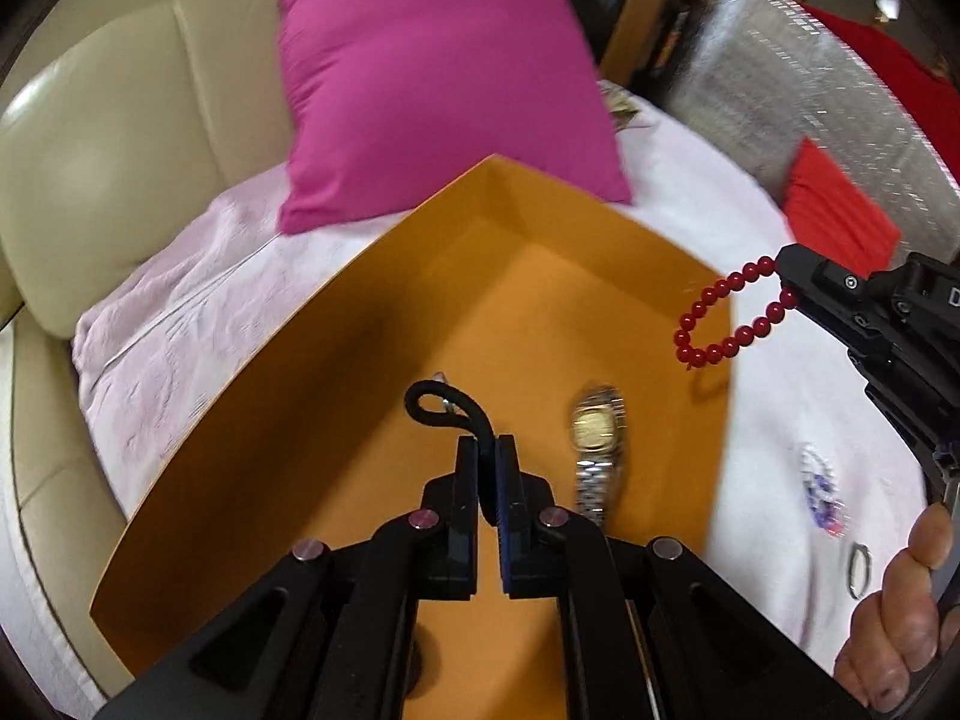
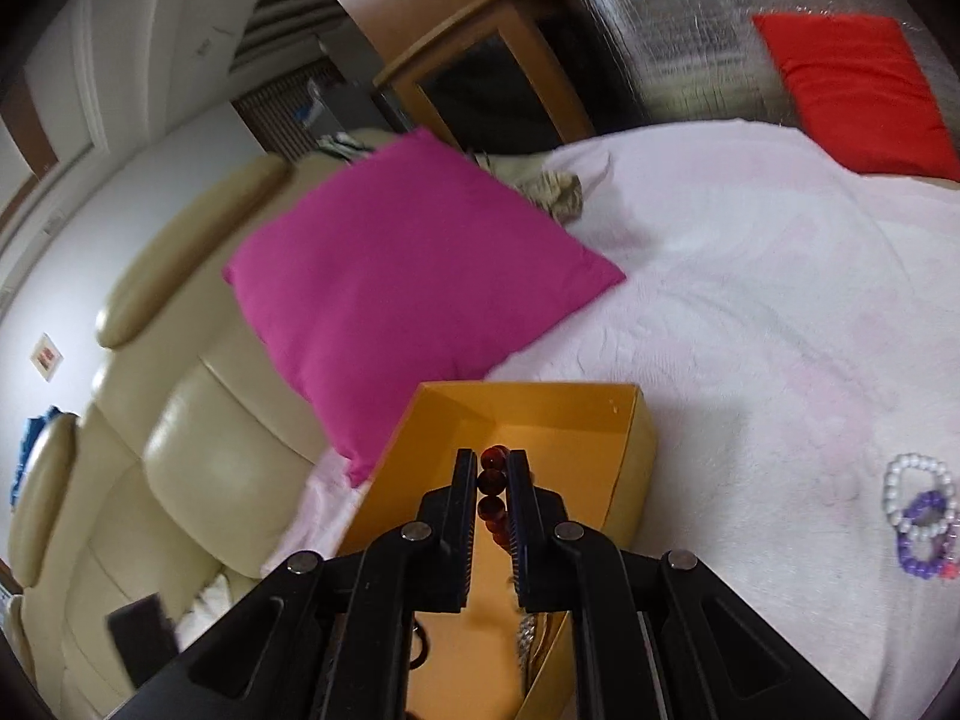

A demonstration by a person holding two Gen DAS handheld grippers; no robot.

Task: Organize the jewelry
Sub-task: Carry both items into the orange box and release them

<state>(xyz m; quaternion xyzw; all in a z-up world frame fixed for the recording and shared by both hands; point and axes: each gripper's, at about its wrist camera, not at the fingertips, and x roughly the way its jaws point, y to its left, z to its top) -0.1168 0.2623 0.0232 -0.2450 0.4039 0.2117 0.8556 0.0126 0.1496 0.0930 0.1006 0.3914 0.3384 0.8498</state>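
Observation:
An orange box (image 1: 372,312) sits on a white bedspread; it also shows in the right wrist view (image 2: 630,420). My left gripper (image 1: 487,441) is shut on a black cord (image 1: 447,405) and holds it over the box floor. A silver watch with a gold face (image 1: 594,438) lies in the box. My right gripper (image 1: 783,282) is shut on a red bead bracelet (image 1: 720,318), which hangs above the box's right wall. In the right wrist view the beads (image 2: 493,483) sit between its fingertips (image 2: 492,456).
A magenta pillow (image 1: 432,72) leans behind the box against a cream leather sofa (image 1: 102,138). White and purple bead bracelets (image 2: 921,516) and a metal ring (image 1: 859,563) lie on the bedspread at right. A red cushion (image 2: 858,84) lies far right.

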